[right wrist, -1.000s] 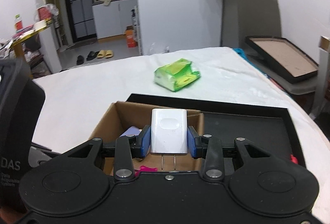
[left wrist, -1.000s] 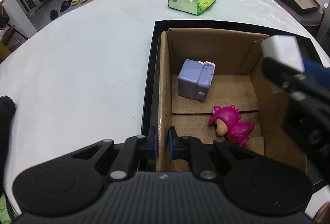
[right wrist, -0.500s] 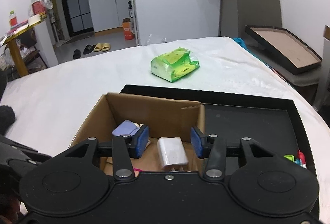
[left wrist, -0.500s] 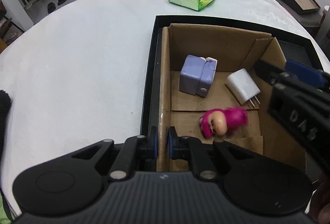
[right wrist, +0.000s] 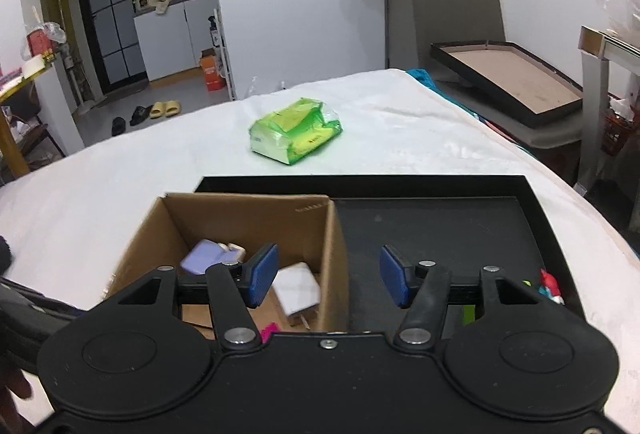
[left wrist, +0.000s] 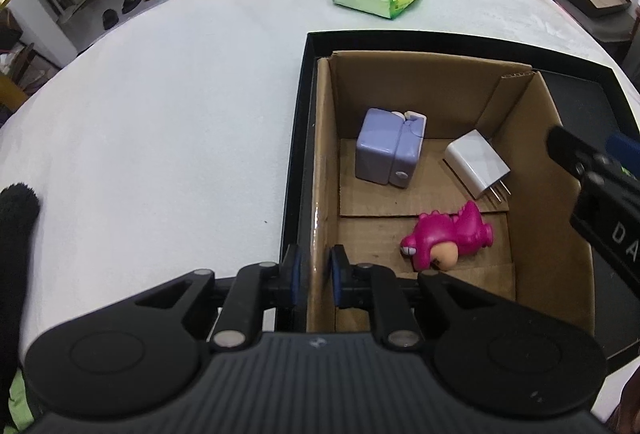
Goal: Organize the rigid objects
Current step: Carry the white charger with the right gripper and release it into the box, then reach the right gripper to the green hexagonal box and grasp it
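A cardboard box point(left wrist: 536, 234) stands inside a black tray point(left wrist: 298, 138). In it lie a white plug charger point(left wrist: 476, 162), a lilac block toy point(left wrist: 388, 146) and a pink dinosaur toy point(left wrist: 444, 238), which lies on its side. My left gripper point(left wrist: 314, 276) is shut on the box's left wall. My right gripper point(right wrist: 326, 274) is open and empty, raised above the box's right wall point(right wrist: 332, 250); the charger point(right wrist: 298, 284) and the lilac toy point(right wrist: 204, 256) show below it. Small colourful objects point(right wrist: 550, 284) lie at the tray's right edge.
A green plastic packet point(right wrist: 296, 130) lies on the white table point(left wrist: 160, 114) beyond the tray. A second black tray point(right wrist: 504, 74) leans on a chair at the right. Shoes and furniture stand on the floor at the back left.
My right gripper opened and let go of the white charger, which dropped into the box. The gripper then drew back to the right. The pink dinosaur toppled onto its side.
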Demonstrator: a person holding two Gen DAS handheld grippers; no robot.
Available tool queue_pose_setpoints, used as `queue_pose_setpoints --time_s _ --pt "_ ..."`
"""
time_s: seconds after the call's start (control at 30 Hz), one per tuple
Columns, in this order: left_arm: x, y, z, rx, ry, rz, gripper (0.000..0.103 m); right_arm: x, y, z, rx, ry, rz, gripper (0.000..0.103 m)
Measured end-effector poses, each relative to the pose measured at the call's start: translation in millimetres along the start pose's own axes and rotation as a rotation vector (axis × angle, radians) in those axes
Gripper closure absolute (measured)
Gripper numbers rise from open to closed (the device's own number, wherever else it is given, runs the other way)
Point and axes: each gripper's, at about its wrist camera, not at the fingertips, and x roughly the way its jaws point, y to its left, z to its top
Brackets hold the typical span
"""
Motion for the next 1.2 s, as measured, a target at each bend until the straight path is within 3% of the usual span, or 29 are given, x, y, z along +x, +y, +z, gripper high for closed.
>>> queue_pose_setpoints --time_s 0.13,0.27,0.37,0.53,0.6,1.2 --pt "1 -4 2 -0.008 0.017 0.021 0.081 2 -14 -3 0.038 0.018 -0.028 0.047" --pt "2 -6 4 -0.019 0.013 0.045 0.069 4 -25 -4 0.057 0.015 -0.071 0.03" --pt "5 -10 5 -0.022 0.019 0.058 0.065 9 -36 -6 0.067 0.022 -0.121 0.028" --pt "5 -18 9 -0.014 0.022 0.093 0.062 13 -61 -12 0.1 0.04 -0.2 0.024" --pt "4 -22 11 -0.004 0.016 0.098 0.061 13 -71 -16 0.118 0.042 -0.213 0.017" --pt "9 -42 16 0.05 0.026 0.168 0.059 45 -92 -34 0.101 0.129 -0.261 0.016"
